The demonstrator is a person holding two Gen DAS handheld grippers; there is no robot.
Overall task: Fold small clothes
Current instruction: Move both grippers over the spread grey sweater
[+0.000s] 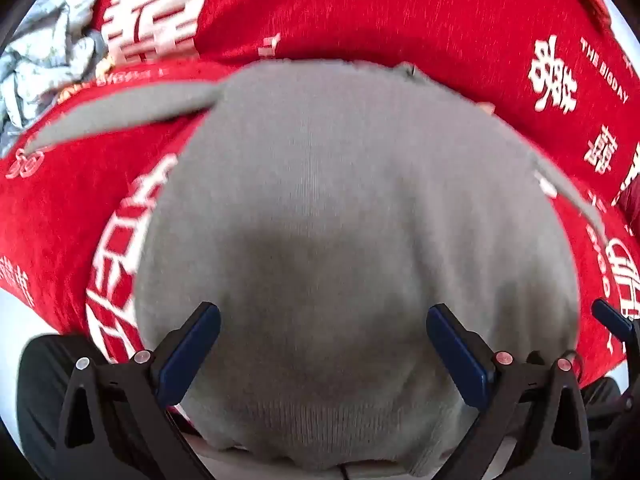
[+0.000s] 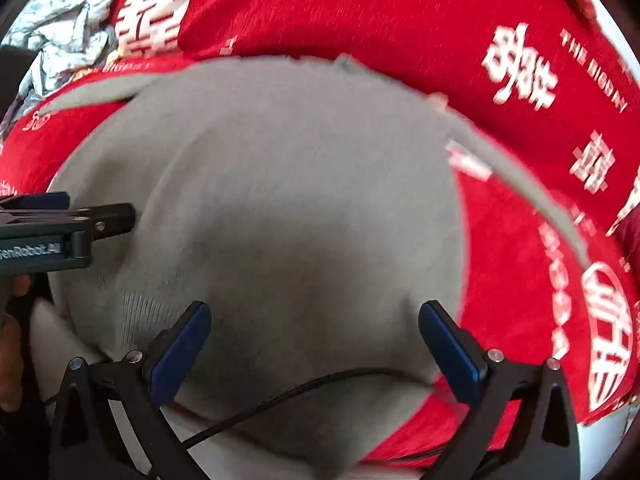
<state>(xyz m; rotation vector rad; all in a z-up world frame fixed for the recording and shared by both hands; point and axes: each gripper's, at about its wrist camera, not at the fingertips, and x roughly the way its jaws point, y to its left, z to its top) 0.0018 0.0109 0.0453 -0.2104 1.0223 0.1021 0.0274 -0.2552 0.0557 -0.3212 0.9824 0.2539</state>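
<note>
A small grey knit top [image 1: 340, 200] with thin straps [image 1: 120, 112] lies spread flat on a red cloth [image 1: 360, 12]. My left gripper [image 1: 322, 310] hangs open over the lower half of the top, with nothing between its blue pads. My right gripper [image 2: 315, 308] is also open and empty above the same grey top [image 2: 260, 180], nearer its right side. In the right wrist view, one black finger [image 2: 116, 218] of the left gripper reaches in from the left edge over the garment. The picture is blurred.
The red cloth [image 2: 360, 12] carries white printed characters and covers most of the surface. A crumpled pale printed garment [image 1: 44, 60] lies at the far left corner. A black cable [image 2: 300, 392] crosses the near hem. A hand [image 2: 12, 300] shows at the left edge.
</note>
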